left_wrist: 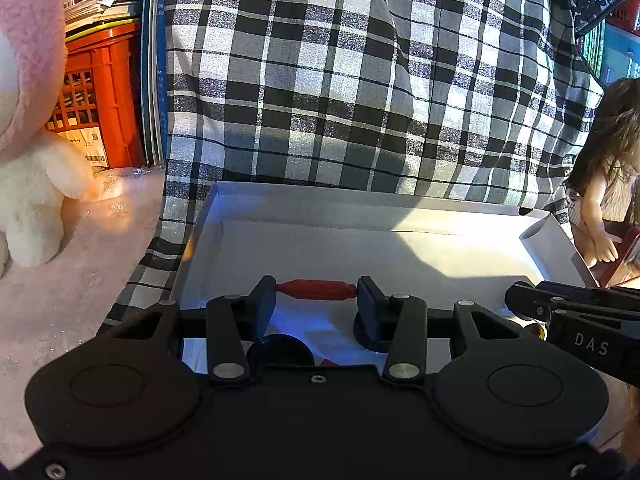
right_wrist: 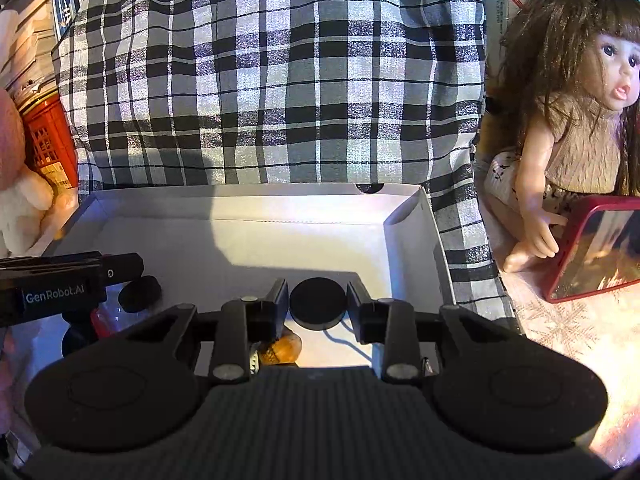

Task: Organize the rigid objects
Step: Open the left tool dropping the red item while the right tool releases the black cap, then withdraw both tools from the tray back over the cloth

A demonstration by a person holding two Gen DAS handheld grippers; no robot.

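We are mid-placement over the white box (right_wrist: 408, 216): left gripper (left_wrist: 316, 294) clamps a red piece (left_wrist: 316, 290), right gripper (right_wrist: 318, 302) slackening around a black disc (right_wrist: 318, 308); next we release both near its front edge

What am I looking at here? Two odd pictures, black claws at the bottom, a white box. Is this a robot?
No robot: a person holds a two-fingered gripper in each hand, with a camera on each looking along the fingers. One picture is from the left gripper, which clamps a red rod-shaped piece end to end. The other is from the right gripper; a black disc sits between its fingers, though a small gap seems to show. Both hang over a white box on checked cloth. A doll sits to the right.
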